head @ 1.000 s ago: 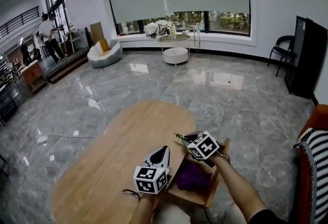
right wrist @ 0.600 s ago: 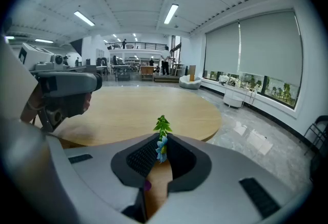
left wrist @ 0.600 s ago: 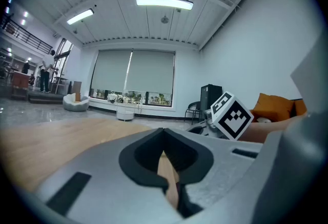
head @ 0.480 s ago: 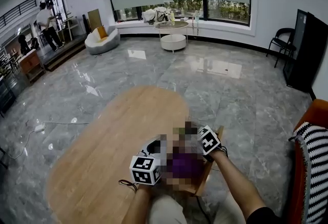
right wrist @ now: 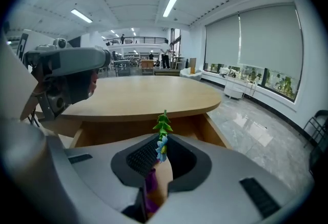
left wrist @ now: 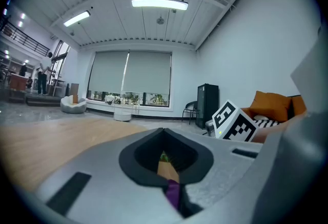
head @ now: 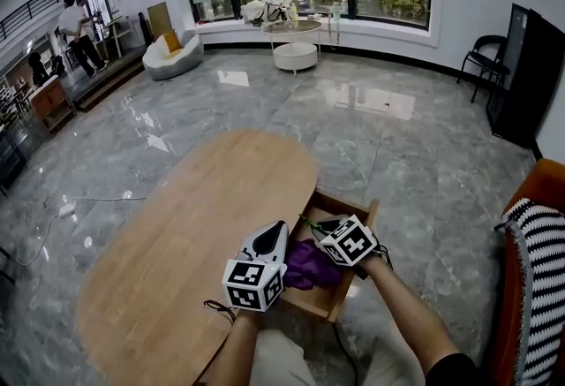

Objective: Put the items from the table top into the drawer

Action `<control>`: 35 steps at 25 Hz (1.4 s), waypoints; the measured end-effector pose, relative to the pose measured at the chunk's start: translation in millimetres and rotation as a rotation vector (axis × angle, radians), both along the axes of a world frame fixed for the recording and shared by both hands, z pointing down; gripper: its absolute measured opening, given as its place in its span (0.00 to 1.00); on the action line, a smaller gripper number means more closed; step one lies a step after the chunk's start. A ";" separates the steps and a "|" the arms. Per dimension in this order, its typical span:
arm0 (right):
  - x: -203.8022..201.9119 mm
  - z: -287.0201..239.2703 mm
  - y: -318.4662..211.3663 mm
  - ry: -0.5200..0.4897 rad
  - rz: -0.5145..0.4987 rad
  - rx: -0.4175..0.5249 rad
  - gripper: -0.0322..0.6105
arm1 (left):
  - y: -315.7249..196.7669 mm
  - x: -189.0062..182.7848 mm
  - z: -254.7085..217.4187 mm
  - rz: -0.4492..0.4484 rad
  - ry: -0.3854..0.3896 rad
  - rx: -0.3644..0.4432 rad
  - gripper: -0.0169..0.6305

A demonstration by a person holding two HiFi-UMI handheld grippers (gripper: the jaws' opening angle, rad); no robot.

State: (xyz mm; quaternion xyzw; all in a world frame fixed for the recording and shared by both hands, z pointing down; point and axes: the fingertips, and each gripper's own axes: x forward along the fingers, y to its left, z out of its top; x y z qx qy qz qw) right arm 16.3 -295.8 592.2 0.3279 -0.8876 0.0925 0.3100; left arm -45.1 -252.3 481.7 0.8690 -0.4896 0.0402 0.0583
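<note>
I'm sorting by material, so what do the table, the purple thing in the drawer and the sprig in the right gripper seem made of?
Table: light wood or veneer, matte, with faint grain. Purple thing: probably soft cloth, lying crumpled in folds. Sprig: likely plastic or fabric imitation, with neat green leaves and a blue flower.

An oval, light-wood worktop (head: 177,225) fills the lower left of the head view, standing on a glossy grey marble floor (head: 397,155). Its drawer (head: 344,201) stands open at lower centre, with a purple cloth (head: 309,265) inside.
</note>
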 end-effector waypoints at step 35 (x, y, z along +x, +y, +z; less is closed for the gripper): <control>-10.5 34.3 32.6 -0.032 -0.073 -0.120 0.43 | 16.3 6.0 26.8 -0.019 -0.020 -0.047 0.03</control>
